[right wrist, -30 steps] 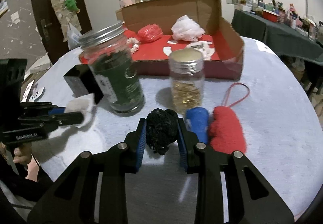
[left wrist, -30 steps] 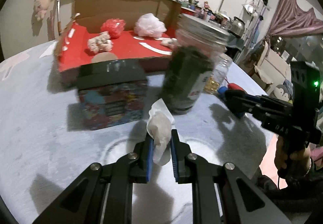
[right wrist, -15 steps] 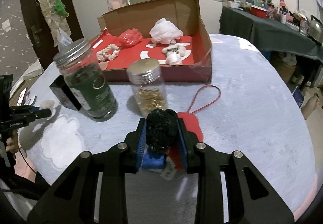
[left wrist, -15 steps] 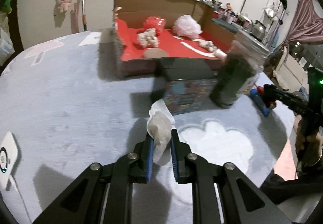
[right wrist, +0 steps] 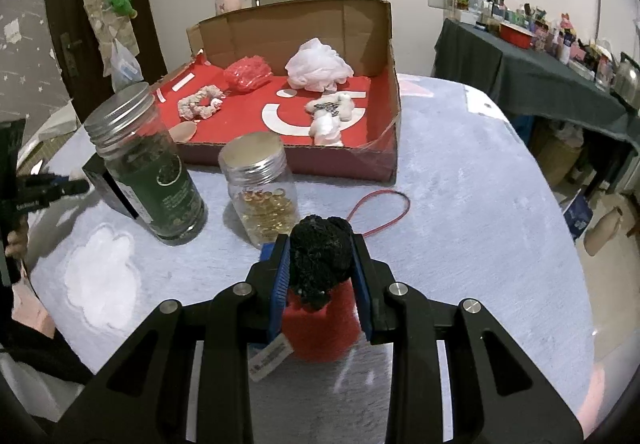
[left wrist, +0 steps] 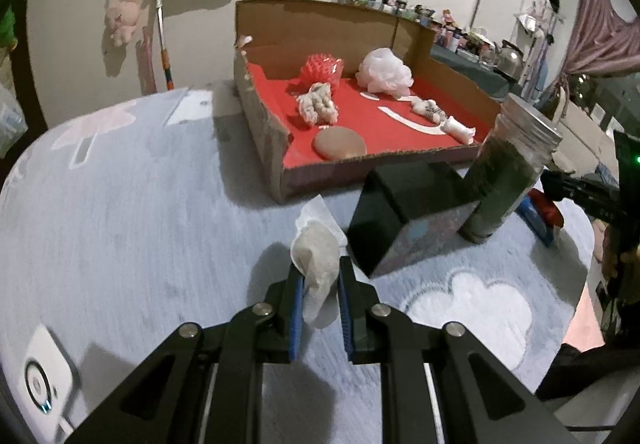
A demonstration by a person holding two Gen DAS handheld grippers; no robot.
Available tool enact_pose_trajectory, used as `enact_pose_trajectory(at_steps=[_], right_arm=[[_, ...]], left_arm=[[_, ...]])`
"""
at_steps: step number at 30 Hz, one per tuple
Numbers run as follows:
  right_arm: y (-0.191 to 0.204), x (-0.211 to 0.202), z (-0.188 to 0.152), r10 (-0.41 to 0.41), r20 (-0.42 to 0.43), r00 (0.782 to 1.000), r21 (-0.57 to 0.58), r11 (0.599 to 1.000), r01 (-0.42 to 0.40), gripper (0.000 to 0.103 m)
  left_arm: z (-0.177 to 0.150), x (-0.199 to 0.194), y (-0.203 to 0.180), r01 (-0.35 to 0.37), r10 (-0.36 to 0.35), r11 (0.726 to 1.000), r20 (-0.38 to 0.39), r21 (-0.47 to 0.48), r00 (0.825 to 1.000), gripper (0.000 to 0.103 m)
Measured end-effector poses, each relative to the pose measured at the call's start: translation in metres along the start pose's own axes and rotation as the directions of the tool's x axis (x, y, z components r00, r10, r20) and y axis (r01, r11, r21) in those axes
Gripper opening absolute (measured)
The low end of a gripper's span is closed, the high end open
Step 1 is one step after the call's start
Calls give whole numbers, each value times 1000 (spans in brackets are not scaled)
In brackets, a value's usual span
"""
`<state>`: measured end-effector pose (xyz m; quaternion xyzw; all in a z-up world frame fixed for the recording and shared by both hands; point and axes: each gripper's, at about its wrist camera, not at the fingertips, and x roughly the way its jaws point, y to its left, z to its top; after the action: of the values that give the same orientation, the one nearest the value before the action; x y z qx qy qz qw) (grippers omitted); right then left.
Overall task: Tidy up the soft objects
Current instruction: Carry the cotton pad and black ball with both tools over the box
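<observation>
Indoors, grey plush tabletop [left wrist: 120,211], left jaws gripping white wad [left wrist: 316,256], right jaws black pompom [right wrist: 320,252].

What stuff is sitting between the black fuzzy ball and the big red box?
In the right wrist view, the clear jar of golden beads and a red cord loop lie between the black fuzzy ball held by the right gripper and the cardboard box.

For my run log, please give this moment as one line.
left gripper: shut on white cloth | right gripper: shut on black pom-pom | cardboard box: ahead
</observation>
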<state>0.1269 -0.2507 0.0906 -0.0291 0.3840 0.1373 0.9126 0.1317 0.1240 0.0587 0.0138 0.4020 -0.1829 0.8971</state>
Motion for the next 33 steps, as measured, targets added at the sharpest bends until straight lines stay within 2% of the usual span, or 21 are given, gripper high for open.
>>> enact_pose_trajectory(at_steps=[7,13,18,24,28,31,33], right_arm=[[-7,19,20,-29,-19,999,-146,989,26,28],[-9,36,41,6,-32,999,-220,975,-13,28],[-9,44,65,44,-29,999,-243,969,-50,28],[-7,56,98,128,-26,992,-222,966,-130,28],[5,76,127,179,-53,982,-218,958,-186,28],[14,100,149,205,-104,973,-210,952,-223,28],[20,120,162,221,-152,963,-193,949,-248,28]], left_arm=[[17,12,5,14,-14,995,-6,94,1000,16],[32,17,15,59,-56,991,-28,119,998,16],[51,15,17,80,-75,986,-36,147,997,16],[86,17,10,118,-116,980,-22,160,993,16],[118,32,-5,157,-153,975,-35,158,988,16],[143,54,-21,185,-176,971,-75,153,982,16],[158,70,-35,182,-166,967,-102,181,981,16]])
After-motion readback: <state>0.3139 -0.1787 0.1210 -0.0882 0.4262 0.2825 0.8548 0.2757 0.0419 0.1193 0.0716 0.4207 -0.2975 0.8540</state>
